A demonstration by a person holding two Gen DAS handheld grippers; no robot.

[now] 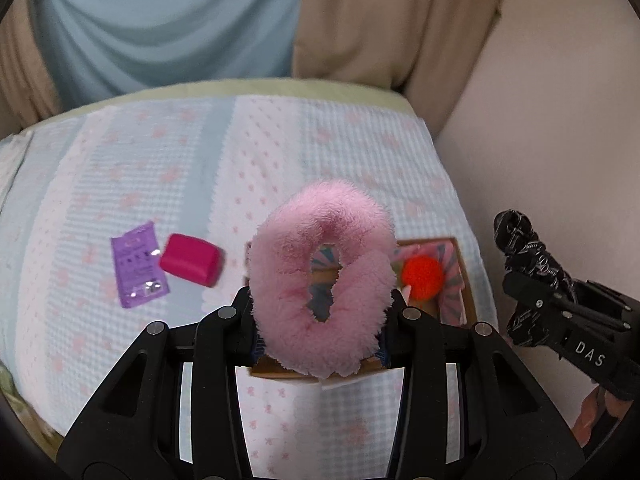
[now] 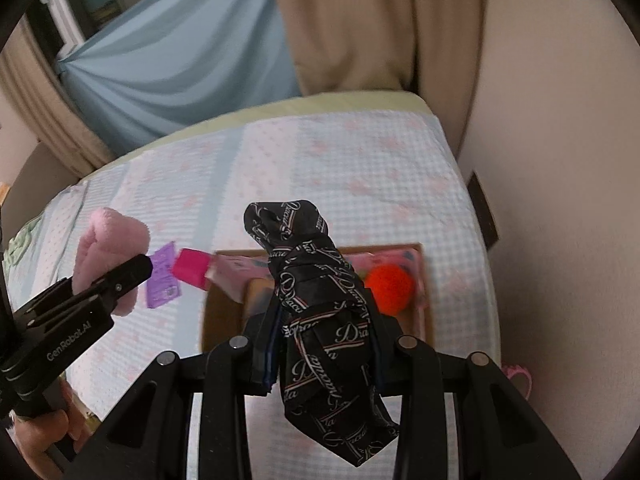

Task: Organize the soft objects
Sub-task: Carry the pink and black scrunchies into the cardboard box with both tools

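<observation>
Left wrist view: left claw (image 1: 322,312) pinches a pink scrunchie (image 1: 324,276) above the box (image 1: 460,276) on the bed (image 1: 280,160). Right claw (image 2: 324,344) is clamped on a black cloth (image 2: 320,320); an orange pompom (image 2: 389,288) lies in the box just beyond it.

A bed (image 1: 280,152) covered by a pale blue and white quilt with pink bows fills the middle. A purple sachet (image 1: 138,264) lies flat on its left part. Beyond the far edge hang a light blue curtain (image 1: 168,20) and, to its right, a beige curtain (image 1: 400,20). A plain wall (image 1: 560,120) borders the bed's right side.
</observation>
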